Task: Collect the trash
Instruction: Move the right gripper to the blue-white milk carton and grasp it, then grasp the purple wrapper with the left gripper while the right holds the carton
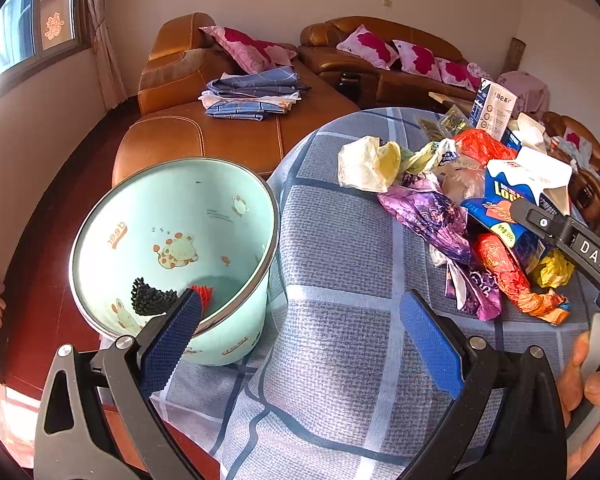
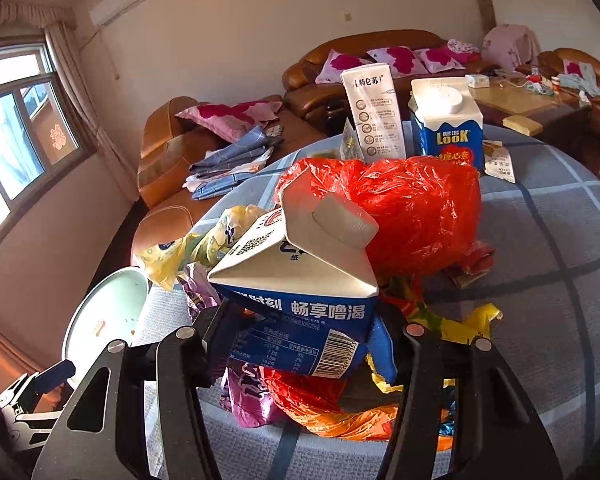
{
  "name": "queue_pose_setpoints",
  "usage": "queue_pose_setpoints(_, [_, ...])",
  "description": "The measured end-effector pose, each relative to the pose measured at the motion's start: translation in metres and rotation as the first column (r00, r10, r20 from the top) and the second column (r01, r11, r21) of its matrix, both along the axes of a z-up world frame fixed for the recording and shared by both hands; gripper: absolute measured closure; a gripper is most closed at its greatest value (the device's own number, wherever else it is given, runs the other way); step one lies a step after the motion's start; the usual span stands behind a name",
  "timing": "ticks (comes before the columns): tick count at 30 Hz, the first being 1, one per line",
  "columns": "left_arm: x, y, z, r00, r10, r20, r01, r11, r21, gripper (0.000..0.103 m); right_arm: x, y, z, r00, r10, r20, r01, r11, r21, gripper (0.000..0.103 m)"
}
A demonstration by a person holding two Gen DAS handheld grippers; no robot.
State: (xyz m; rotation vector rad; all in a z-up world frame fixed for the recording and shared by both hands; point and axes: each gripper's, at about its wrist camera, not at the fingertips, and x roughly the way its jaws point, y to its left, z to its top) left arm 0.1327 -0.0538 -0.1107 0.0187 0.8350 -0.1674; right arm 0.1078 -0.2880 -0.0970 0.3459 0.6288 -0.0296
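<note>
My right gripper (image 2: 300, 344) is shut on a blue and white milk carton (image 2: 300, 280), held tilted above a heap of trash on the checked tablecloth (image 2: 560, 220). Behind it lies a crumpled red plastic bag (image 2: 400, 208). In the left wrist view the same carton (image 1: 512, 196) sits at the pile's right side, with a purple wrapper (image 1: 428, 212) and a white-yellow wrapper (image 1: 366, 164) beside it. My left gripper (image 1: 302, 300) stands open with nothing in it, over the table's near edge. Left of it is a mint-green bin (image 1: 204, 200), tilted toward me, with dark and red scraps (image 1: 152, 298) at its bottom.
An upright LOOK carton (image 2: 448, 132) and a tall white carton (image 2: 374, 116) stand at the table's far side. Brown leather sofas (image 1: 236, 136) with pink cushions and folded cloths (image 1: 252, 96) lie beyond. A hand (image 1: 588, 384) grips the right tool.
</note>
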Motion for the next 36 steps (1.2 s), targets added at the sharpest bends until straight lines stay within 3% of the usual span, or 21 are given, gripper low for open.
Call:
queue_pose_setpoints(6, [0.000,-0.016,-0.004,1.000,-0.007,0.006,0.007,1.000,0.023,0.006,-0.014,-0.009,0.019,0.998,-0.011,0.057,0.012,1.000,-0.023,0.047])
queue_pose_setpoints(13, [0.010,-0.037,-0.005,1.000,-0.001,-0.013,0.000,1.000,-0.014,0.007,-0.037,-0.021,0.048,0.987,-0.020,0.160,0.026,0.999,-0.033,0.047])
queue_pose_setpoints(18, [0.023,-0.064,-0.002,1.000,0.002,-0.005,-0.002,1.000,-0.025,0.008,-0.045,-0.034,0.045,0.983,-0.075,0.165,0.090,0.992,-0.091,0.047])
queue_pose_setpoints(26, [0.041,-0.094,-0.014,0.998,0.021,-0.062,-0.026,0.997,-0.079,0.032,-0.049,-0.053,0.025,0.984,-0.127,0.127,0.139,0.986,-0.090,0.047])
queue_pose_setpoints(29, [0.045,-0.099,-0.018,0.997,0.036,-0.067,-0.043,0.995,-0.094,0.036,-0.050,-0.058,0.020,0.984,-0.133,0.118,0.143,0.986,-0.085,0.047])
queue_pose_setpoints(34, [0.048,-0.107,-0.018,0.997,-0.018,-0.073,0.008,0.991,-0.131,0.070,-0.052,-0.059,0.014,0.986,-0.130,0.102,0.138,0.987,-0.079,0.047])
queue_pose_setpoints(36, [0.045,-0.107,-0.015,0.998,-0.036,-0.058,0.027,0.990,-0.139,0.073,-0.053,-0.057,0.014,0.986,-0.131,0.101,0.139,0.987,-0.080,0.047])
